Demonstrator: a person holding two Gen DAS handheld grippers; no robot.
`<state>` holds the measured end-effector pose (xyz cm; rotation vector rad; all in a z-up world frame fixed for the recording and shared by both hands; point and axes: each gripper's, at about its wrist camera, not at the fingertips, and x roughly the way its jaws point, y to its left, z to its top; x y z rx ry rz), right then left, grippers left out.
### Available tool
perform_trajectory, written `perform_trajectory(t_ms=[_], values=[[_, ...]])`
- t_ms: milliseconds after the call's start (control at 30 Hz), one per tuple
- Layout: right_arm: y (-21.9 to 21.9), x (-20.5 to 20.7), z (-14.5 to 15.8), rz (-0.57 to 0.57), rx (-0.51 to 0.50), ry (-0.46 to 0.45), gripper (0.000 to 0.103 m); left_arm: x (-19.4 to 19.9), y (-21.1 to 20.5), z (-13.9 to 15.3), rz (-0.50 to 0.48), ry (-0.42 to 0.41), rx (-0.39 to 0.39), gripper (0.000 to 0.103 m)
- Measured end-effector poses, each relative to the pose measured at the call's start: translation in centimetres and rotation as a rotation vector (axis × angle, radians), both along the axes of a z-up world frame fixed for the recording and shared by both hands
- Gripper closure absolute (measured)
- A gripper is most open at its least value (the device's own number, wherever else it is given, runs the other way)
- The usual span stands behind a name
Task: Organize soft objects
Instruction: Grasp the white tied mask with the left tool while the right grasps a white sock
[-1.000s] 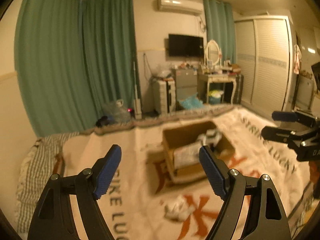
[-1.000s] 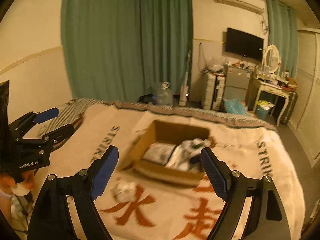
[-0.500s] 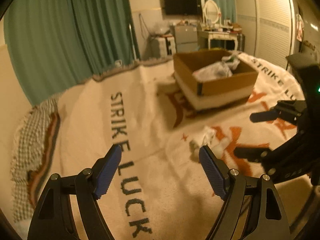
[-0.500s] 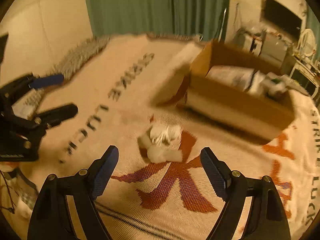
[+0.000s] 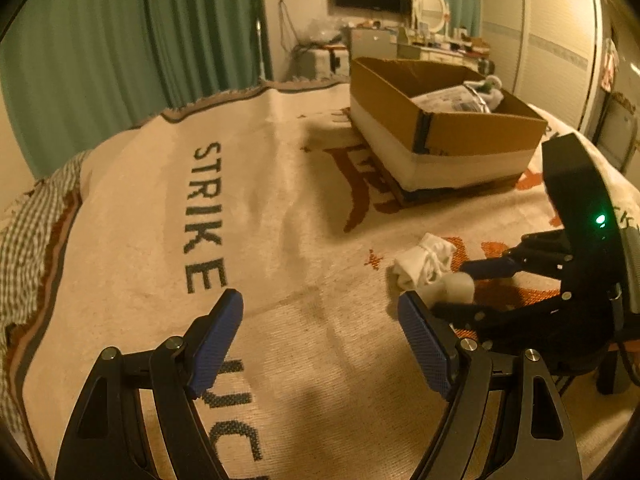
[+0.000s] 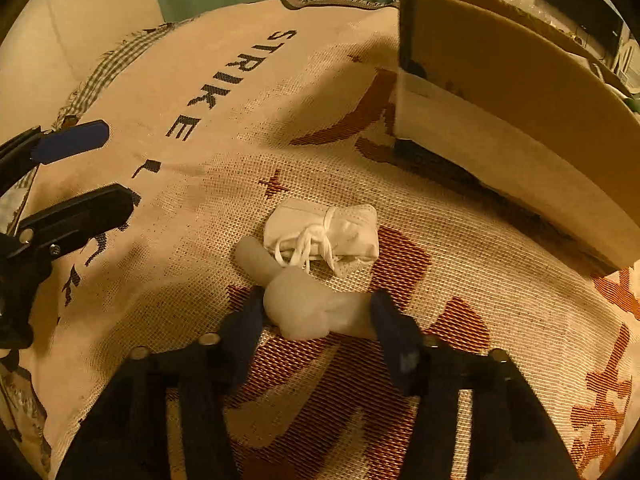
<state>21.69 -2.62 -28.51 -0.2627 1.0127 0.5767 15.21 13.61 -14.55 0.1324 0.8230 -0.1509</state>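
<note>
— Brown cardboard box [image 5: 448, 128], what is in it?

— A flat pack with print [image 5: 452, 102] and a small soft toy [image 5: 490, 88]. The box sits far on the blanket [image 5: 280, 220].

— Where is the soft white lump [image 6: 308, 308]?

— On the blanket, near the box. It looks smooth and round. It lies between the wide-open fingers of the right claw [image 6: 320, 340]. I cannot tell if they touch it.

— And beside it?

— A white cloth bundle [image 6: 324, 234] tied with string, just behind the lump.

— The left claw [image 5: 320, 340]?

— Open and holding nothing, over the blanket to the left.
</note>
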Motion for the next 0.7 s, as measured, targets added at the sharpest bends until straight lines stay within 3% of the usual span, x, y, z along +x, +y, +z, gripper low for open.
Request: perform_trajectory(t_ms=[67, 133, 300, 467, 700], values=[[-0.6, -0.3, 0.3, 0.003, 0.012, -0.007, 0.062, 0.1, -0.5, 0.1, -0.007, 0.000, 0.014, 0.022], [-1.2, -0.9, 0.9, 0.011, 0.014, -0.016, 0.076, 0.1, -1.2, 0.2, -0.014, -0.002, 0.028, 0.022], [-2.9, -3.2, 3.0, 0.048, 0.038, -0.039, 0.077, 0.1, -2.5, 0.6, -0.030, -0.006, 0.030, 0.022], [-6.2, -4.4, 5.5, 0.005, 0.050, -0.110, 0.077, 1.0, -4.4, 0.3, -0.038, 0.002, -0.027, 0.024], [-11.3, -0.8, 6.6, -0.134, 0.042, -0.161, 0.078, 4.3, -8.3, -2.1, -0.038, 0.070, -0.106, 0.025]])
